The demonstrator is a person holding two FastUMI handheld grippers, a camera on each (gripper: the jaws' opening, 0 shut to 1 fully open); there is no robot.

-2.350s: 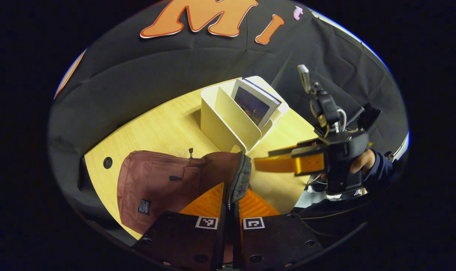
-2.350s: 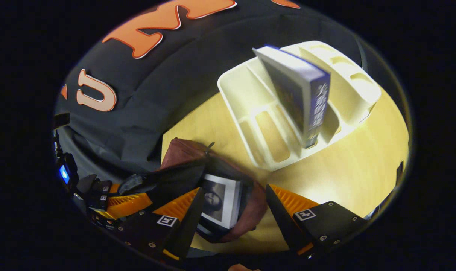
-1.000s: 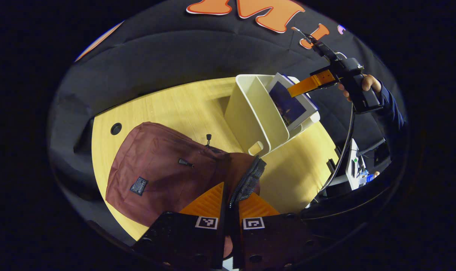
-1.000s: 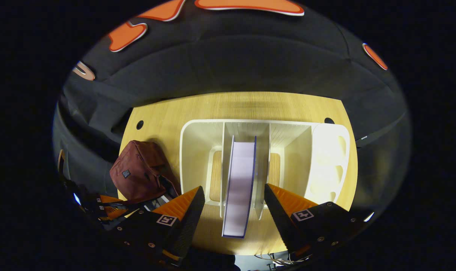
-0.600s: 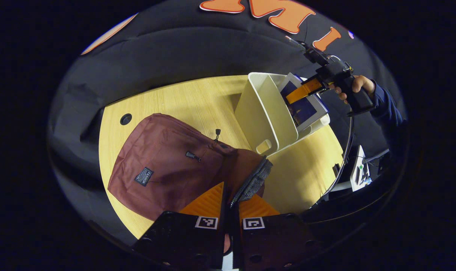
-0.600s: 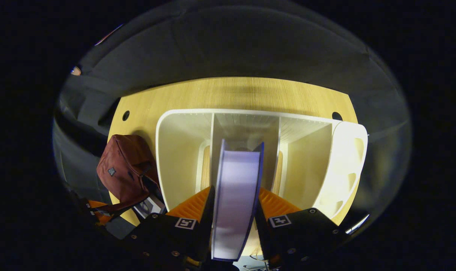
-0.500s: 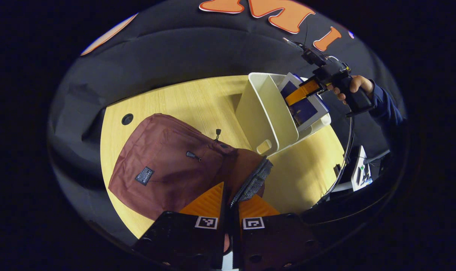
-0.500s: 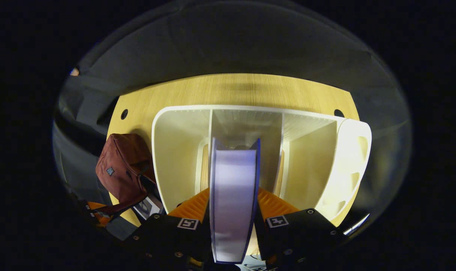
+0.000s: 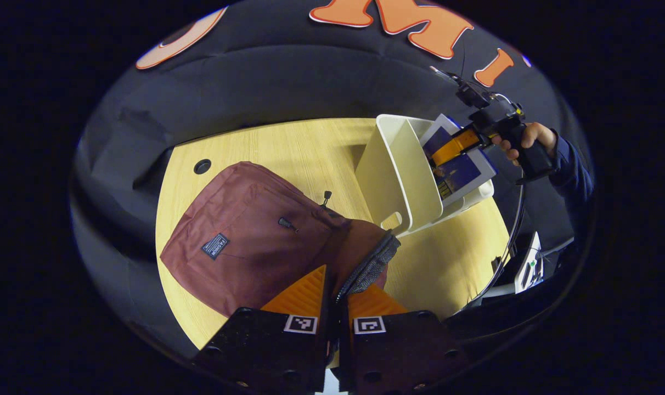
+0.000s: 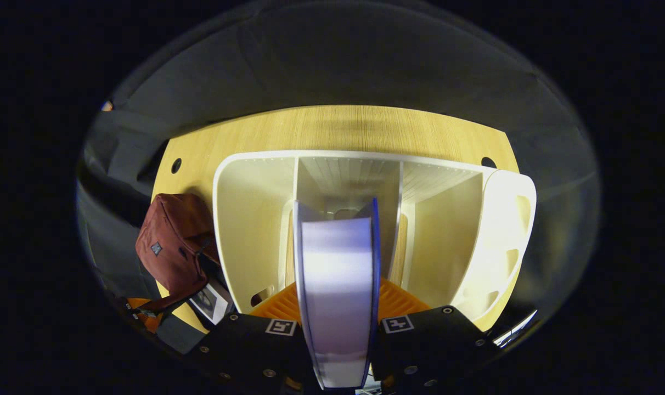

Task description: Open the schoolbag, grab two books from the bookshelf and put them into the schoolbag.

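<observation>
Wooden table with a cable hole.

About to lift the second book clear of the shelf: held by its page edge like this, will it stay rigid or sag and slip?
The book looks thick, so it should stay fairly stiff. The right gripper clamps both covers near one end, so it may droop. The covers look glossy; it might slip if swung quickly.
</observation>
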